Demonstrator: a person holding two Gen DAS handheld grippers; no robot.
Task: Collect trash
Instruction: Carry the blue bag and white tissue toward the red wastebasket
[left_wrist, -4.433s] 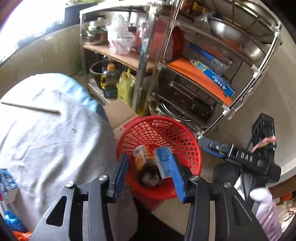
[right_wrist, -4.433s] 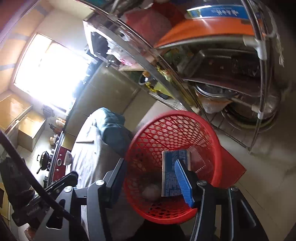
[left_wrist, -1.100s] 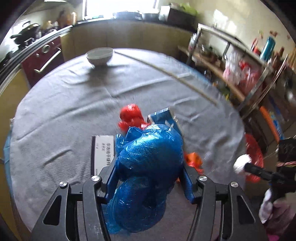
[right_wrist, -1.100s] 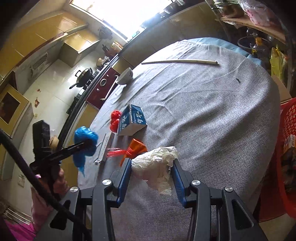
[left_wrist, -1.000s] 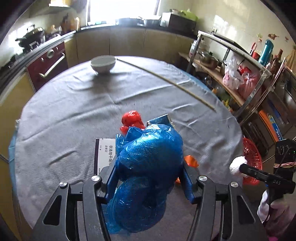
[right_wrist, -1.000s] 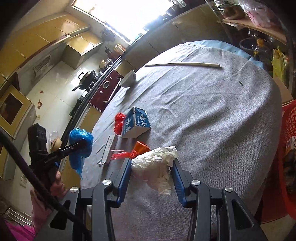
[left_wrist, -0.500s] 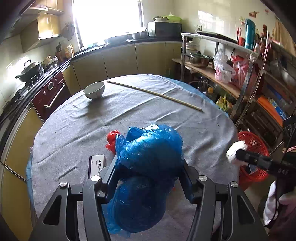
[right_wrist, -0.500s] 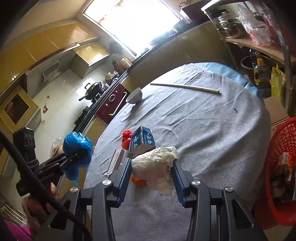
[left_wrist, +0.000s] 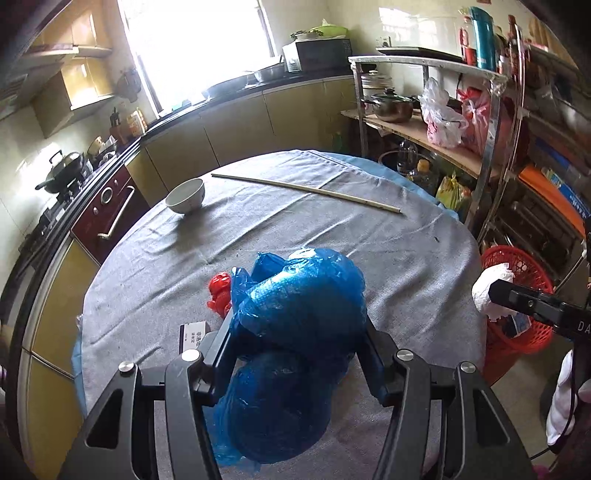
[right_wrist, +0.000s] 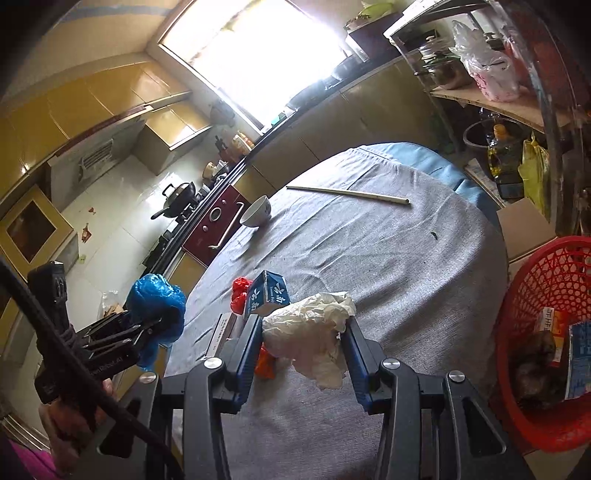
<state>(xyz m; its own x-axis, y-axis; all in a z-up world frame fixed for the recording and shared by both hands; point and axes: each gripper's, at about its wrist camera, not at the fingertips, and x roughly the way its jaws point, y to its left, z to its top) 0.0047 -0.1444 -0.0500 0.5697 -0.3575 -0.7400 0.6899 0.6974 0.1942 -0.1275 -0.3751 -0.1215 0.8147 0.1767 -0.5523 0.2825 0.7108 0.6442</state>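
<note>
1. The left tongs (left_wrist: 297, 343) pinch a crumpled blue plastic bag (left_wrist: 295, 325); the bag bulges above and hangs below the two arms, held clear of the bench (left_wrist: 258, 229)
2. The right tongs (right_wrist: 303, 350) pinch a wad of white tissue (right_wrist: 310, 332), which fills the gap between the blue pads and droops a little below them
3. In the left wrist view the right tongs (left_wrist: 491, 295) show at the right edge with the white tissue (left_wrist: 493, 286) in front of the red basket (left_wrist: 524, 266); in the right wrist view the left tongs (right_wrist: 155, 325) show at the left edge with the blue plastic bag (right_wrist: 157, 299) and a hand (right_wrist: 70, 417) below them
4. The red basket (right_wrist: 539, 295) stands on the floor just beside the round bench (right_wrist: 369, 251), near the metal shelf rack (left_wrist: 491, 122); it already holds a few wrappers and a blue packet
5. Left on the grey cloth of the bench: a blue and white carton (right_wrist: 267, 293), a red plastic scrap (right_wrist: 240, 291) touching its left side, an orange scrap (right_wrist: 266, 363) partly hidden by the right tongs, and a flat white box (left_wrist: 194, 334) at the near edge
6. Farther back lie a white bowl (left_wrist: 185, 195) and a long thin stick (left_wrist: 306, 192), well apart from the trash
</note>
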